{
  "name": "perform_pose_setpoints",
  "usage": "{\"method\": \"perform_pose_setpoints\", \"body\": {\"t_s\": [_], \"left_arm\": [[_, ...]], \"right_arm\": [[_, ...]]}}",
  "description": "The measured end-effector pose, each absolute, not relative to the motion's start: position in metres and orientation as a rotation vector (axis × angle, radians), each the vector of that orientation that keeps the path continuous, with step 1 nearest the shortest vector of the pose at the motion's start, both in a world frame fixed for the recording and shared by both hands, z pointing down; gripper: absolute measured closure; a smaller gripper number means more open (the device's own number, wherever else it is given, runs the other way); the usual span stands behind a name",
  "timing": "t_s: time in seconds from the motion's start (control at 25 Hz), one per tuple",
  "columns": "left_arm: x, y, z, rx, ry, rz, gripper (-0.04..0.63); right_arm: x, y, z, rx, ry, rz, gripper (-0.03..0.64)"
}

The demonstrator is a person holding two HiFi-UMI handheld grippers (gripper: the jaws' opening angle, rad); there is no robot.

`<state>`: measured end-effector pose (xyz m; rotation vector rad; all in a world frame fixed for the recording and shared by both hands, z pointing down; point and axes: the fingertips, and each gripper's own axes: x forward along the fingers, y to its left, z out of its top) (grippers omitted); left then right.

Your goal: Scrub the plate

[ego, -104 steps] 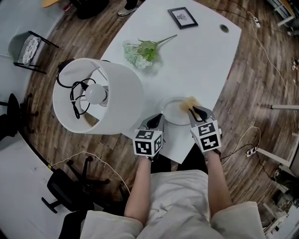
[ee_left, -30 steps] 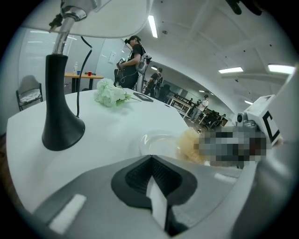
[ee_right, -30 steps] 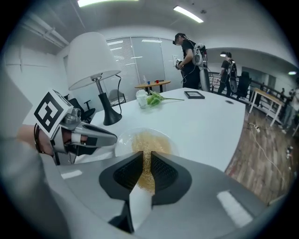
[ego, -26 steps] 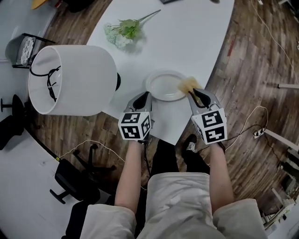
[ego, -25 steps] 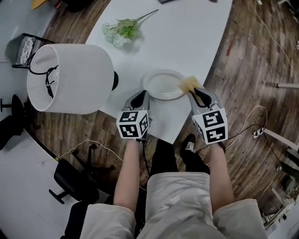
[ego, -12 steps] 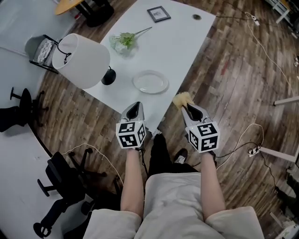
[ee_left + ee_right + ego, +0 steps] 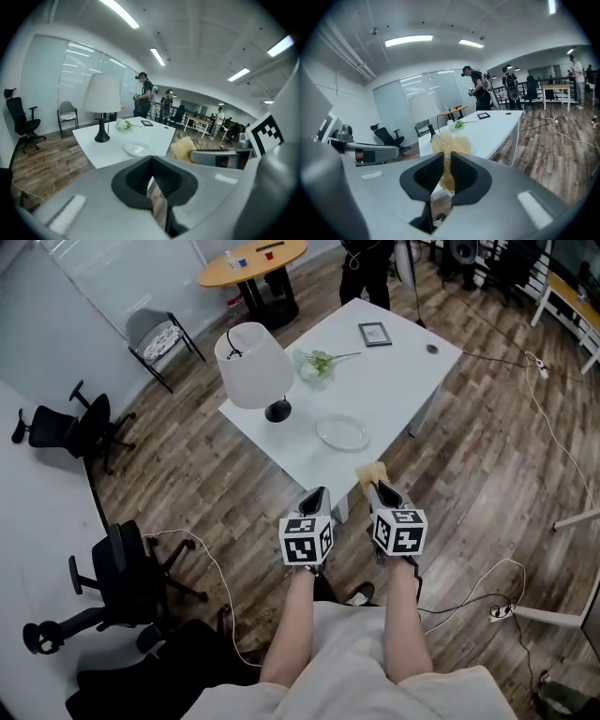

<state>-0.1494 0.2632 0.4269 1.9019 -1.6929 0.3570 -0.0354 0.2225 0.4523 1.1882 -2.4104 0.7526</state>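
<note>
The round, shallow plate (image 7: 342, 433) lies flat on the smooth white surface (image 7: 403, 376), near the edge closest to the person, with nothing touching it. Both grippers hang over the wood-plank floor (image 7: 487, 465), short of that edge and well apart from the plate.

The right gripper (image 7: 376, 487) has its 2 ribbed black fingers clenched on a pale yellow scourer (image 7: 450, 143). This is a loose, wiry mesh tuft that puffs out above the fingertips while a thin strand of it is pinched between them. The left gripper (image 7: 319, 492) grasps nothing. Its fingers are pressed together at the tips, and only floor shows through the slit below them.

From the left gripper view the plate (image 7: 137, 149) looks glossy and thin-rimmed, and the scourer (image 7: 183, 148) sits to its right at the end of the other gripper's grey body.

Farther back on the surface stand a lamp (image 7: 255, 367) with a white conical shade and a black base, a sprig of pale flowers (image 7: 317, 363) with green leaves, and a small dark-framed picture (image 7: 374, 334) lying flat.
</note>
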Motion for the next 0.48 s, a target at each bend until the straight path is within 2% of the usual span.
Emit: {"method": "perform_pose_setpoints", "body": {"t_s": [0.48], "left_arm": [[-0.174, 0.286, 0.370, 2.013, -1.667, 0.356, 0.594]], "right_arm": [[-0.072, 0.249, 0.371, 1.176, -2.514, 0.567, 0.549]]}}
